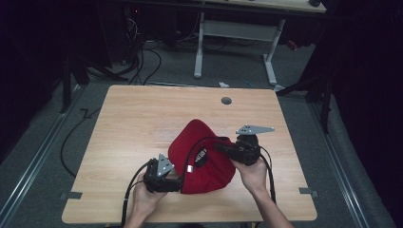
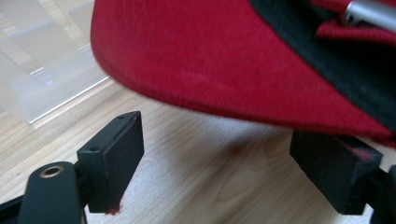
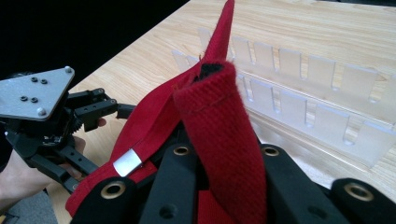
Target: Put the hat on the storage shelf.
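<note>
Counting one red cap (image 1: 204,156) (two claws)

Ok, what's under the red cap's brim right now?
Under the red cap the left gripper view shows bare wooden table in the cap's shadow, with the left gripper open below the brim. A clear slotted tray lies beside it. Farther under, the cap hides the table.

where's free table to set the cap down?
Bare wood lies left of the red cap and beyond it, up to the round hole. It is crowded along the near edge, around the left gripper and right gripper.
</note>
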The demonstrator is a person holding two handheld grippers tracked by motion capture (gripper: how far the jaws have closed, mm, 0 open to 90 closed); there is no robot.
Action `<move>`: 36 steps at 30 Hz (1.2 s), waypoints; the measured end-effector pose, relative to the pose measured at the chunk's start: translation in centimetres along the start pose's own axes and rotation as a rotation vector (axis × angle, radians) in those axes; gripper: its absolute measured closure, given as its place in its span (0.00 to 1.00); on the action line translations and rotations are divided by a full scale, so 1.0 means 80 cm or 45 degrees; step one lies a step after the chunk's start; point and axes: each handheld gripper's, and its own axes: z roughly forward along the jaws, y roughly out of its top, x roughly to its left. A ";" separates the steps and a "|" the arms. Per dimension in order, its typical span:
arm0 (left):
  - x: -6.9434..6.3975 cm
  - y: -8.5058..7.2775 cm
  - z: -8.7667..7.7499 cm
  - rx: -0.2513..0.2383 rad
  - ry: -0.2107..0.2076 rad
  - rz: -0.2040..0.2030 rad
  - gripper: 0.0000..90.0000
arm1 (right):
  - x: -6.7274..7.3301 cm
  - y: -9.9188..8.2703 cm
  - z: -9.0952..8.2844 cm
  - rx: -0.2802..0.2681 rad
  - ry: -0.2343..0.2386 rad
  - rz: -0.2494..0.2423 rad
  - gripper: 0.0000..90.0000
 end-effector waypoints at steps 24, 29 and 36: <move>-0.019 0.022 -0.022 -0.065 -0.044 0.131 0.25 | -0.009 -0.015 -0.002 0.118 -0.062 0.028 0.93; -0.022 0.023 -0.022 -0.071 -0.050 0.144 0.24 | -0.010 -0.017 0.000 0.140 -0.051 0.041 0.93; -0.027 0.023 -0.020 -0.046 -0.052 0.179 0.25 | -0.011 -0.020 0.000 0.167 -0.041 0.052 0.93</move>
